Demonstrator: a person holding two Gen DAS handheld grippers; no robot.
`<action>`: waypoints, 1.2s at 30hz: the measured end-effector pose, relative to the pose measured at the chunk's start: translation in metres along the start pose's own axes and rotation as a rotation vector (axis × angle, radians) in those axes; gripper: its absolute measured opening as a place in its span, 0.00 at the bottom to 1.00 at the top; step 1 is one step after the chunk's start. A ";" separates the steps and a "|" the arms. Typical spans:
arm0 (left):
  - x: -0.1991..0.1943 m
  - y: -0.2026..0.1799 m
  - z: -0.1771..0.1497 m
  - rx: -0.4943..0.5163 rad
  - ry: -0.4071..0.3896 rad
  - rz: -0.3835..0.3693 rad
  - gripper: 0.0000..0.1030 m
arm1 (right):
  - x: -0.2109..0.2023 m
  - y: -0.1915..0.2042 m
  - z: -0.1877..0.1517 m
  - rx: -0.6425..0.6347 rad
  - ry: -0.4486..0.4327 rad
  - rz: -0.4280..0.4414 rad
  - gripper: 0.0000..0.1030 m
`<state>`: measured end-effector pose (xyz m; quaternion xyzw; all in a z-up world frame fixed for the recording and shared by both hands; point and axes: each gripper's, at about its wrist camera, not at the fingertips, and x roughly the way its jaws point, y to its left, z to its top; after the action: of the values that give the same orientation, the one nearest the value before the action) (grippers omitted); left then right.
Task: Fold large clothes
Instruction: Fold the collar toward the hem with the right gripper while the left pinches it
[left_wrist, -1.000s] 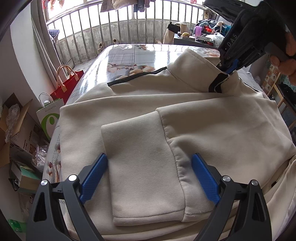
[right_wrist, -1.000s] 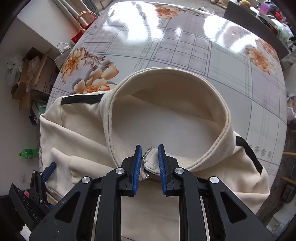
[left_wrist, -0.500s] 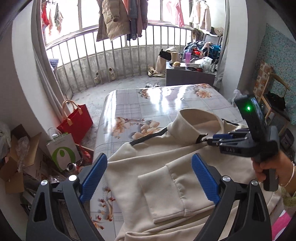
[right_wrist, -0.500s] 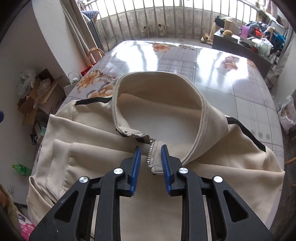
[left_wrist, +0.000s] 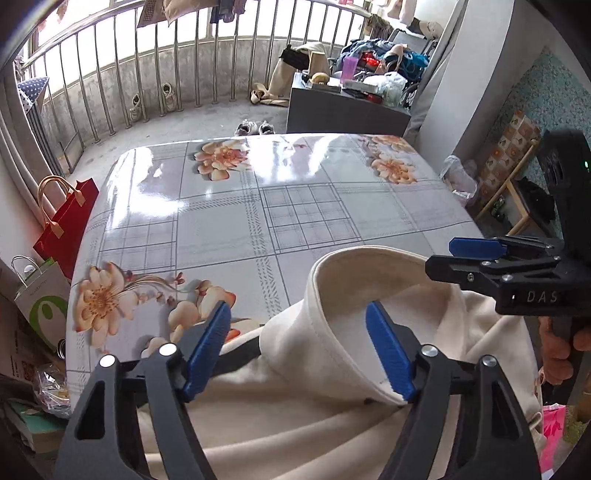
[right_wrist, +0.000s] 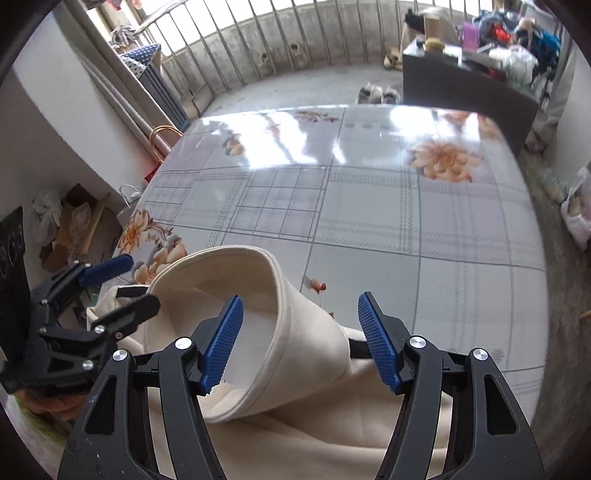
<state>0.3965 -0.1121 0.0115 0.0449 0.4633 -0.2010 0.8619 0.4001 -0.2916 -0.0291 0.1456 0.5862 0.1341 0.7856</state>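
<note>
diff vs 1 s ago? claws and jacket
The right claw let go of the zipper end at the collar and now stands open around the collar's right side. The left claw, open throughout, moved from the folded sleeve up to the collar's left side. The cream jacket stays on the flowered table.

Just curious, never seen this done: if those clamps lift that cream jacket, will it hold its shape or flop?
Probably flop: the jacket lies in soft folds. Its collar stands up alone, so it seems thick, likely fairly heavy. The glossy tablecloth may let it slide.
</note>
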 end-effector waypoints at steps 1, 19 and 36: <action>0.008 0.000 0.001 0.008 0.008 0.016 0.59 | 0.008 -0.004 0.003 0.005 0.022 -0.002 0.56; -0.088 -0.037 -0.081 0.258 -0.107 -0.034 0.08 | -0.045 0.042 -0.096 -0.294 -0.064 -0.110 0.04; -0.049 -0.032 -0.137 0.287 -0.017 -0.057 0.10 | -0.041 0.080 -0.096 -0.330 -0.047 0.057 0.35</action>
<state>0.2537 -0.0902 -0.0225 0.1527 0.4234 -0.2901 0.8446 0.2933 -0.2270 0.0120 0.0346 0.5333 0.2473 0.8082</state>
